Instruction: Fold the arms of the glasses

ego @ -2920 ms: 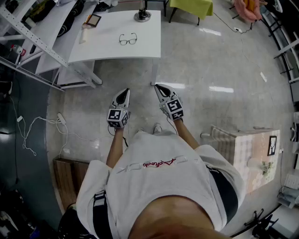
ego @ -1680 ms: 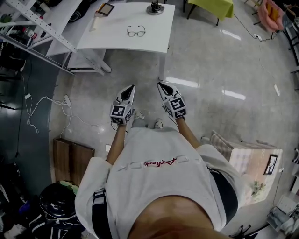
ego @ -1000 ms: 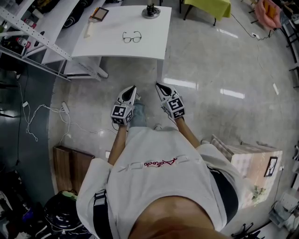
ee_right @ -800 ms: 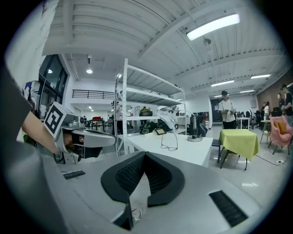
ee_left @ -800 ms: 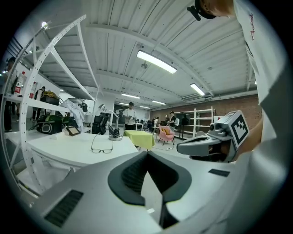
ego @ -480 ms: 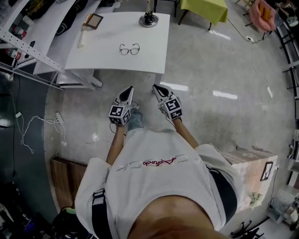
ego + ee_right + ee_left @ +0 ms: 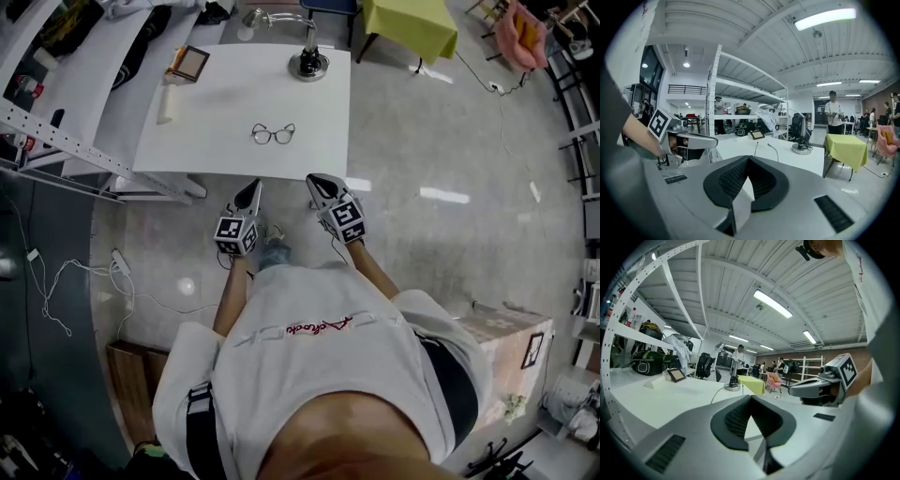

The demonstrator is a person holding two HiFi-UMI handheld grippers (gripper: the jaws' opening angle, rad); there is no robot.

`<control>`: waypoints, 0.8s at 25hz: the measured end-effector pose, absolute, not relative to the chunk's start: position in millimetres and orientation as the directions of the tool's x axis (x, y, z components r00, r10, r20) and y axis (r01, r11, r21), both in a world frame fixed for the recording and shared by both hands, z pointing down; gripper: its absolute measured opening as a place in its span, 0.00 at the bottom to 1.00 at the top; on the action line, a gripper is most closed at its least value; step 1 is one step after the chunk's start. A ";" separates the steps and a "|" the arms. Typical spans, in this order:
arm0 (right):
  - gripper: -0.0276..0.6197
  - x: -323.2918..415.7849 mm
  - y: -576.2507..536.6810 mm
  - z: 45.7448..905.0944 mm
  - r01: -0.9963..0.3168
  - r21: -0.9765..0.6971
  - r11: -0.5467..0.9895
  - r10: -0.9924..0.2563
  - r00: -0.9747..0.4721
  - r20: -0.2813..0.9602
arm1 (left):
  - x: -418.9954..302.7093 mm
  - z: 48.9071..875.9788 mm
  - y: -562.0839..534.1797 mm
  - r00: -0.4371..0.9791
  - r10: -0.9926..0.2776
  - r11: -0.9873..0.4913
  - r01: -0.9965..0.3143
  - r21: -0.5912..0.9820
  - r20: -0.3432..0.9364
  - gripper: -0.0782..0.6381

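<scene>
A pair of dark-rimmed glasses (image 7: 273, 134) lies on the white table (image 7: 216, 141), near the middle of its front half, arms unfolded. Both grippers are held over the floor just short of the table's front edge. My left gripper (image 7: 254, 186) points at the table with its jaws closed together and nothing between them. My right gripper (image 7: 313, 178) is beside it, also shut and empty. In the left gripper view the jaws (image 7: 751, 397) meet, and the right gripper (image 7: 820, 387) shows beside them. The right gripper view shows its own closed jaws (image 7: 748, 158).
A round-based stand (image 7: 308, 64) stands at the table's far edge, with a framed picture (image 7: 190, 61) and a pale block (image 7: 167, 103) at its left. A metal shelving rack (image 7: 56, 141) runs along the left. A yellow-green covered table (image 7: 410, 14) stands behind.
The person has walked up to the table, so the table and glasses are nearer to the grippers. Both grippers stayed shut and side by side.
</scene>
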State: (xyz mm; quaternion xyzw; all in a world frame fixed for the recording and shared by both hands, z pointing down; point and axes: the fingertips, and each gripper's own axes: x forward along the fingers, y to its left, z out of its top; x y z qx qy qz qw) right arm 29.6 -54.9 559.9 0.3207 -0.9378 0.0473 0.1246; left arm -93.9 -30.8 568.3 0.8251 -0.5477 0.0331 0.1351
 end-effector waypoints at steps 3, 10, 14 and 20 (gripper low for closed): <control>0.08 19.1 -79.3 554.6 -0.637 -0.009 0.771 -0.612 -0.745 0.264 | -111.1 566.5 -50.3 0.405 -0.891 -0.368 -0.909 0.198 0.204 0.15; 0.08 -2.4 -142.5 541.1 -0.709 -0.013 0.705 -0.686 -0.686 0.244 | -151.5 561.6 -108.3 0.437 -0.878 -0.399 -0.893 0.208 0.193 0.15; 0.08 -9.7 -166.3 544.7 -0.744 -0.013 0.669 -0.718 -0.650 0.248 | -167.0 564.6 -136.5 0.468 -0.863 -0.430 -0.878 0.208 0.192 0.15; 0.09 -11.0 -186.3 551.0 -0.782 -0.013 0.623 -0.749 -0.602 0.278 | -170.9 570.9 -165.7 0.524 -0.827 -0.482 -0.848 0.221 0.205 0.15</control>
